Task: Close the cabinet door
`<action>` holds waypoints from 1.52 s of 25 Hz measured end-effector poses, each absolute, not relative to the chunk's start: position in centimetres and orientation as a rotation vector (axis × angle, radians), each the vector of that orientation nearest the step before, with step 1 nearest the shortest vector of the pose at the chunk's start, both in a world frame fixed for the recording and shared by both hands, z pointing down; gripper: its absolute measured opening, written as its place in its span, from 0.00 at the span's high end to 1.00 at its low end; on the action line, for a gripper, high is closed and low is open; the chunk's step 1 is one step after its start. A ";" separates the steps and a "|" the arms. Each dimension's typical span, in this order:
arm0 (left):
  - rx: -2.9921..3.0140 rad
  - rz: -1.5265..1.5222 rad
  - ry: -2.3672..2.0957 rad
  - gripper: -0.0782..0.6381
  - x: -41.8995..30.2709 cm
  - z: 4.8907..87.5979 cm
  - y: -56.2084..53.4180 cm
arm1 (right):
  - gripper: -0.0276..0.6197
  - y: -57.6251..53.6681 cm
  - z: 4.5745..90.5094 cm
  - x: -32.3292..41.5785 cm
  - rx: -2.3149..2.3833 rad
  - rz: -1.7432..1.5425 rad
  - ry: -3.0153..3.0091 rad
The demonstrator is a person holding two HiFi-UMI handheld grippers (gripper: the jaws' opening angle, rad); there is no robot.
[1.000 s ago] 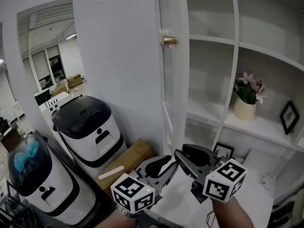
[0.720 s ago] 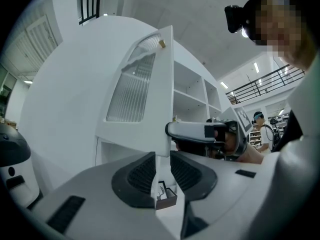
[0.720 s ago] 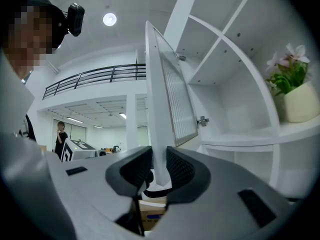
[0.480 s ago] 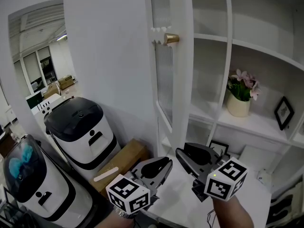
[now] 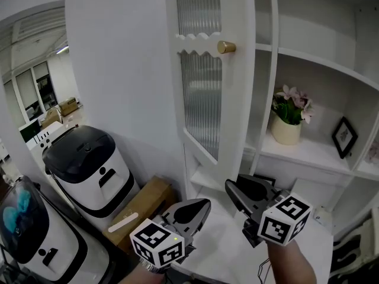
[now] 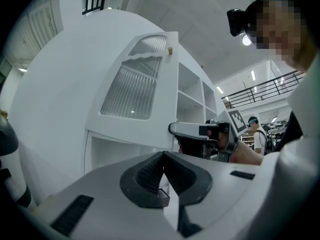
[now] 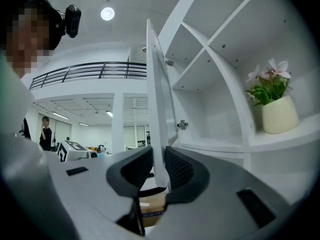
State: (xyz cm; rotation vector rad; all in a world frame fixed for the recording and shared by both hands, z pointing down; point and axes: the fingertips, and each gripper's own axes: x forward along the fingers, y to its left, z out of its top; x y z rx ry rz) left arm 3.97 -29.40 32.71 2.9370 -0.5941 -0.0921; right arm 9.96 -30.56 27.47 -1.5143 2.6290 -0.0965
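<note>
The white cabinet door (image 5: pixel 201 93) with ribbed glass and a gold knob (image 5: pixel 225 47) stands partly open in front of the shelves. My right gripper (image 5: pixel 231 188) is just below its lower corner. In the right gripper view the door (image 7: pixel 156 109) is seen edge-on, and its lower edge sits between the jaws of the right gripper (image 7: pixel 159 169). Those jaws are closing, and a gap still shows beside the left pad. My left gripper (image 5: pixel 203 206) is shut on nothing, to the left of the right one. The left gripper (image 6: pixel 163 156) faces the door (image 6: pixel 132 91) from below.
A potted flower (image 5: pixel 286 129) and a small framed picture (image 5: pixel 343 136) stand on a shelf inside the cabinet. Two black-and-white bins (image 5: pixel 89 158) and a cardboard box (image 5: pixel 142 203) sit on the floor at the left, by the white wall.
The left gripper's jaws have shut. The door shows more of its glass face, and its knob has shifted right in the head view. The right gripper has moved a little to the right.
</note>
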 end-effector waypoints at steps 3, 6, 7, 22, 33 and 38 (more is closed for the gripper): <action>2.939 -0.085 -0.568 0.88 4.5 32.9 -29.7 | 0.85 -30.9 27.5 11.0 -1.548 -0.099 2.602; 2.938 -0.075 -0.542 0.88 5.0 33.1 -30.1 | 0.85 -31.3 27.5 11.9 -1.575 -0.100 2.576; 2.937 -0.072 -0.533 0.88 5.2 33.2 -30.3 | 0.85 -31.4 27.5 12.3 -1.584 -0.099 2.568; 2.942 -0.059 -0.438 0.88 6.0 33.6 -32.2 | 0.84 -33.0 27.5 15.2 -1.724 -0.076 2.467; 2.939 -0.063 -0.369 0.88 5.9 34.0 -33.6 | 0.81 -34.4 27.6 17.4 -1.898 -0.015 2.375; 2.931 -0.053 -0.347 0.88 5.9 34.6 -34.4 | 0.80 -35.1 27.8 18.9 -2.006 0.030 2.327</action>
